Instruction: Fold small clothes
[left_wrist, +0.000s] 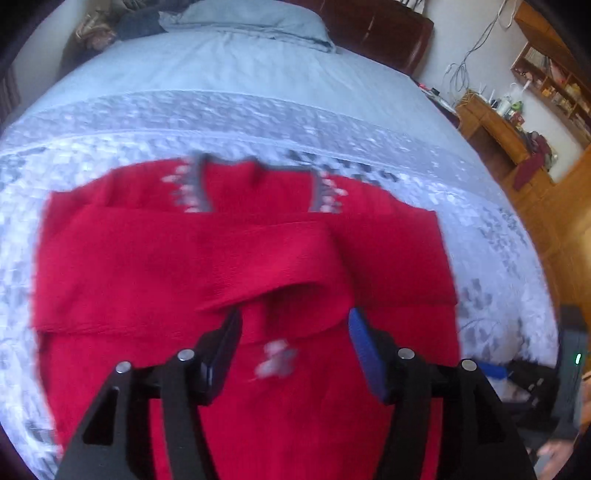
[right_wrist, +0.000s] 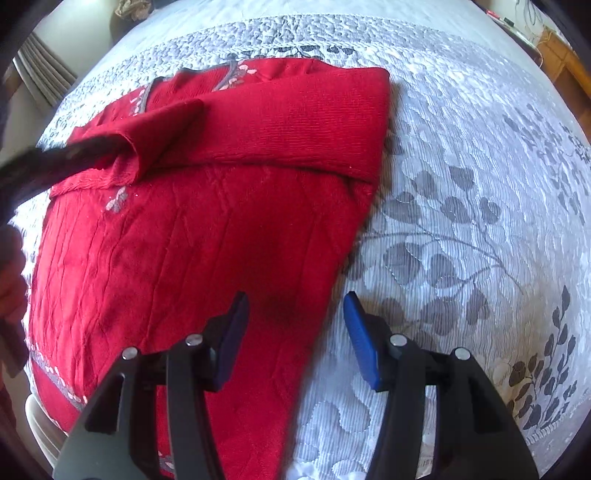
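A red knitted sweater (left_wrist: 177, 266) with grey and pink trim lies flat on the bed, collar at the far side. Both sleeves are folded across its chest; the upper sleeve's cuff (left_wrist: 295, 295) lies loose just ahead of my left gripper (left_wrist: 293, 317), whose jaws stand apart and press on nothing. In the right wrist view the sweater (right_wrist: 184, 251) fills the left half, and my right gripper (right_wrist: 295, 299) hovers open over its right side edge, holding nothing. The left gripper (right_wrist: 74, 155) shows there as a dark blur beside the folded sleeve (right_wrist: 166, 125).
The sweater rests on a pale quilted bedspread (right_wrist: 461, 184) with a grey leaf pattern. A pillow (left_wrist: 251, 18) and dark headboard (left_wrist: 380, 26) lie at the far end. A wooden desk (left_wrist: 491, 129) and shelves (left_wrist: 550, 74) stand to the right. A hand (right_wrist: 11, 295) shows at the left edge.
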